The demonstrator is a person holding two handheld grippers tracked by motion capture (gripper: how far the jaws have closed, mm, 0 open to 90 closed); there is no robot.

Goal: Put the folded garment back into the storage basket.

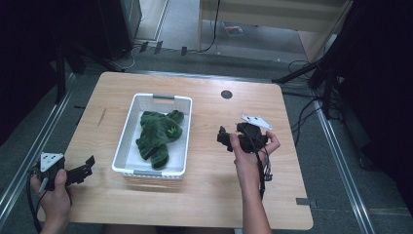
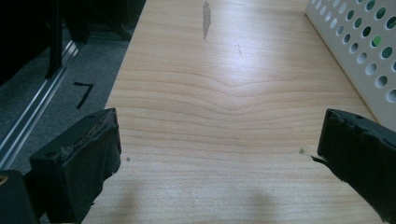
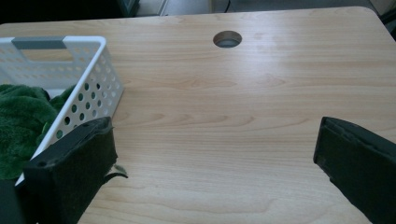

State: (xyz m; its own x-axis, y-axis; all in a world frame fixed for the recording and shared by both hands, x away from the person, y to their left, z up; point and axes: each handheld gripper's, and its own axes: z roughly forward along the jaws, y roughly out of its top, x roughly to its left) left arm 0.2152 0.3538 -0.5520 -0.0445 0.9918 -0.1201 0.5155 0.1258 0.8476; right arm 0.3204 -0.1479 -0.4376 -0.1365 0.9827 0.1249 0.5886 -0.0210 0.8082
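Crumpled dark-green plush cloth (image 1: pixel 159 132)

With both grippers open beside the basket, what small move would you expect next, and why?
Probably the right gripper swings left over the white basket toward the green cloth. Its jaws stand wide open and empty, and the basket wall sits just beside its left jaw in the right gripper view. The left gripper is also open but lower, near the table's front left corner.

High view overhead, gripper views low, sharing basket (image 1: pixel 127 127)
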